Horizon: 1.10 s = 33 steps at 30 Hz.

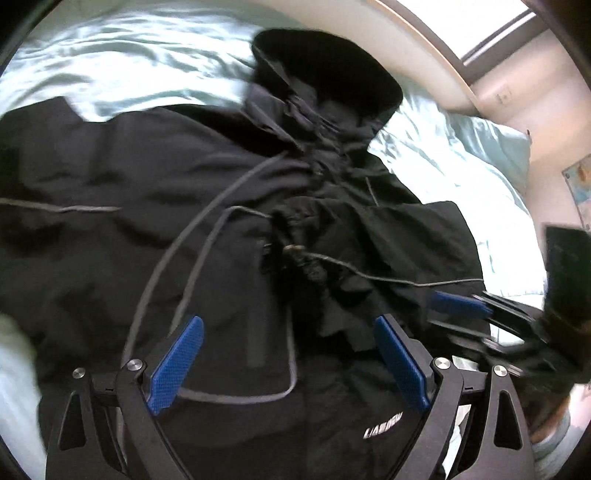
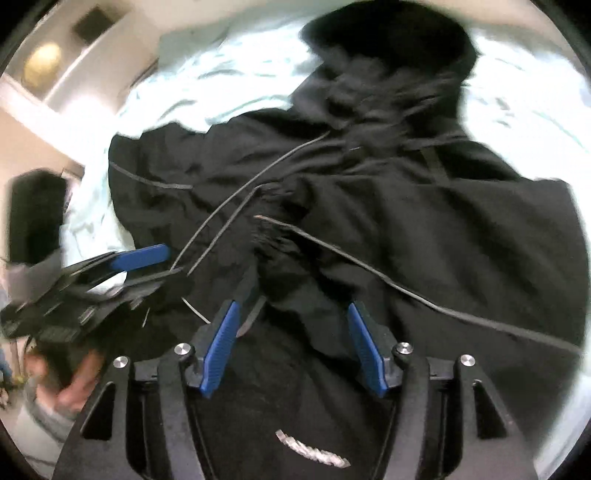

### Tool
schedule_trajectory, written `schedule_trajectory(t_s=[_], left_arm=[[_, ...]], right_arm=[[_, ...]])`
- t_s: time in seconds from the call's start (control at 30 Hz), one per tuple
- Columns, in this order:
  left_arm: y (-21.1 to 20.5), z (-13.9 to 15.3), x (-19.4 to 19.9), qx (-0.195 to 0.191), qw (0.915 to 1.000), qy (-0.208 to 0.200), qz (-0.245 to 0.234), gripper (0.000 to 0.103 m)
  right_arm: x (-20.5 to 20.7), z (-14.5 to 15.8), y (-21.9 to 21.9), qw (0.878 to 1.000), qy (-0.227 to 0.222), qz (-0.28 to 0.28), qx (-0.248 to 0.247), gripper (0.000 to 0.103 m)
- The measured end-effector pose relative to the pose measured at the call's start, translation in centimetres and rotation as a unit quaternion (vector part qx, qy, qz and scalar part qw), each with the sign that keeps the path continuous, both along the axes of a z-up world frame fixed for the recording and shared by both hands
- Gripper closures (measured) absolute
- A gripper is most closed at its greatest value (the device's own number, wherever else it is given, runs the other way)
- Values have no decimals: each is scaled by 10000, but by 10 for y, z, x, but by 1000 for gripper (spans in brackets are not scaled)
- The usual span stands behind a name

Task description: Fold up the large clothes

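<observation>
Black hooded jacket on bed: rumpled, partly gathered, folding unfinished. Left gripper spread, empty; right gripper spread, empty.

Pale mint, satiny, wrinkled bedsheet covers the bed, brightly lit at the right side. Matching pale mint pillow sits at the bed's far right corner, against the cream wall. Window with dark frame above it, upper right. Colourful poster or map on the wall, too blurred to read. Right wrist view: round yellowish light and a dark rectangular panel, possibly a vent, upper left.
</observation>
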<state>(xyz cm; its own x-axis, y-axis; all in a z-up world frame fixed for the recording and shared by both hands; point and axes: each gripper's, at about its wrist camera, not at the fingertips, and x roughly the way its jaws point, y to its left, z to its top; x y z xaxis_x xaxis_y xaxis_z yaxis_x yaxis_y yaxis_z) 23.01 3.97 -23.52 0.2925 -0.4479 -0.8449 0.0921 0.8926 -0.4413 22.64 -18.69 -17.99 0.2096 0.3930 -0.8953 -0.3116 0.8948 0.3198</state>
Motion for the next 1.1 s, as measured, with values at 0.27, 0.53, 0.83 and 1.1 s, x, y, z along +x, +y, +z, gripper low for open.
schedule_trajectory(t_s=[0.27, 0.53, 0.83, 1.1], left_arm=[[-48, -38, 50, 140, 9996, 156, -212, 27], [-12, 25, 55, 450, 9955, -783, 303, 84], [114, -19, 74, 1110, 9860, 102, 1239, 83], [120, -36, 61, 1372, 9825, 47, 1262, 72]], right_arm=[[-20, -4, -82, 9951, 294, -927, -186, 38], [-22, 21, -105, 9926, -305, -1116, -369, 35], [44, -62, -78, 9895, 96, -1257, -712, 33], [52, -105, -49, 9799, 112, -962, -1746, 32]])
